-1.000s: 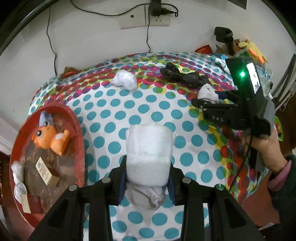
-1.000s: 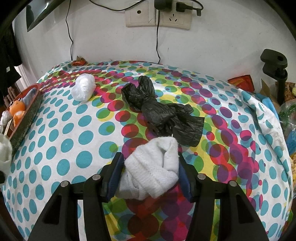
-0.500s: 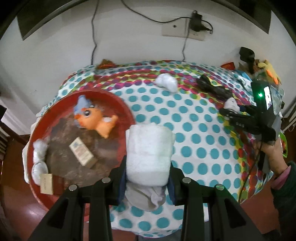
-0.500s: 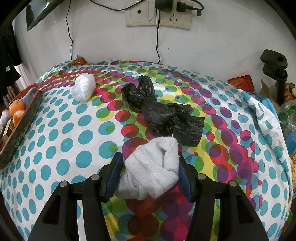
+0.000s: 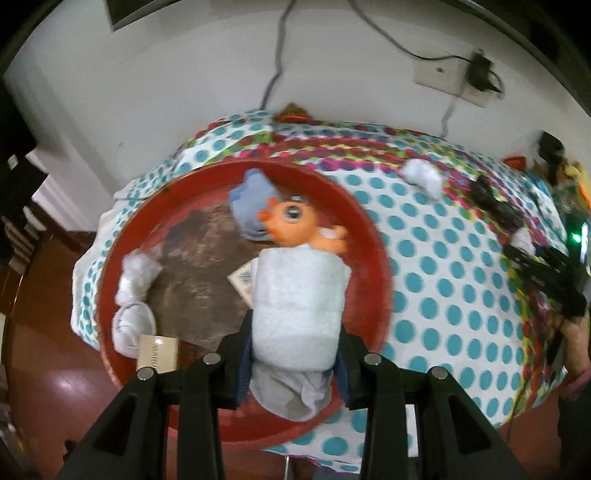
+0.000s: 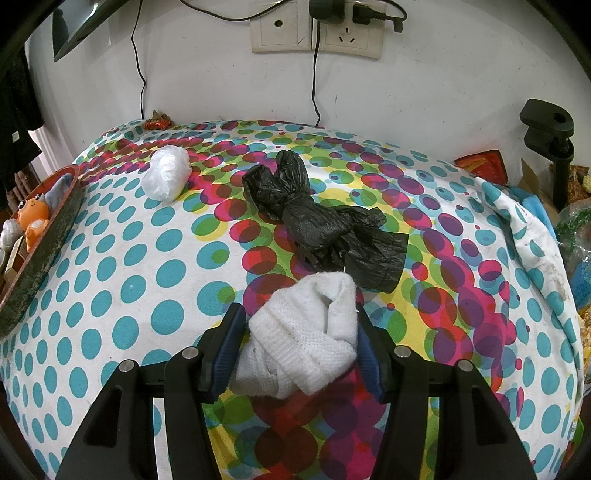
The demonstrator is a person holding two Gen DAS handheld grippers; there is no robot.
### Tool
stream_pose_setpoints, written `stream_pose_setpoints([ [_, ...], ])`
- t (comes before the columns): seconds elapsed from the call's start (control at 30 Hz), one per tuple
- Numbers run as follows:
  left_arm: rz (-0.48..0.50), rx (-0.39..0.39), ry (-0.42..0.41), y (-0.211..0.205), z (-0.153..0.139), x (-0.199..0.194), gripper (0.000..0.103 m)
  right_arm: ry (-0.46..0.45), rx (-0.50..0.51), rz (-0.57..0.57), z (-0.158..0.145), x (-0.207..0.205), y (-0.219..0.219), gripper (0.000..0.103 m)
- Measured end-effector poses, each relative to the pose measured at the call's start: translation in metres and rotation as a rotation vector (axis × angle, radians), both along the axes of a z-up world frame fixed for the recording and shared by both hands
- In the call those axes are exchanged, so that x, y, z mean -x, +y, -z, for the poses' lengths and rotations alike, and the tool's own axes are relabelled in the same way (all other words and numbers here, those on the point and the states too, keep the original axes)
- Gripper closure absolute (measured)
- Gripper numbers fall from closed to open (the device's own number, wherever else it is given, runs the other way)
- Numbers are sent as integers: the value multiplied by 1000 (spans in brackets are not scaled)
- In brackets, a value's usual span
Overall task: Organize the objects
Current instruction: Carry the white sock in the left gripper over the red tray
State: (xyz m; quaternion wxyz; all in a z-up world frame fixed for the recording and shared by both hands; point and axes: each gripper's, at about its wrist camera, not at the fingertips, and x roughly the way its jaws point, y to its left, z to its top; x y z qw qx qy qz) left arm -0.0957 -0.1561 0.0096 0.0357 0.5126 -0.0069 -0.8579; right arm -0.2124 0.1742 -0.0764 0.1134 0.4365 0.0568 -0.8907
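My left gripper (image 5: 293,363) is shut on a rolled white sock (image 5: 297,310) and hangs over the round red tray (image 5: 373,236) at the table's left end. In the tray lie an orange toy (image 5: 299,229), white bundles (image 5: 135,273) and small boxes (image 5: 157,350). My right gripper (image 6: 297,352) is shut on a white knitted sock (image 6: 303,339) just above the dotted tablecloth (image 6: 122,266). Right behind that sock lies a black plastic bag (image 6: 317,225). A white plastic bundle (image 6: 166,177) sits farther back left. The right gripper (image 5: 546,269) also shows at the right edge of the left wrist view.
The red tray (image 6: 44,243) pokes in at the left of the right wrist view. A wall with sockets (image 6: 314,33) and cables stands behind the table. A black clamp (image 6: 550,147) and assorted clutter sit at the right end. Dark floor (image 5: 48,302) lies left of the table.
My left gripper has carried its rolled sock leftwards from above the dotted cloth to above the red tray and has rolled somewhat. The right gripper and its sock have stayed put.
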Motion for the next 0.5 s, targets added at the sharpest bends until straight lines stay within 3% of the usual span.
stream_pose_setpoints([
  [0.5, -128, 20, -13, -66, 10, 30, 66, 0, 0, 0, 0, 0, 0, 48],
])
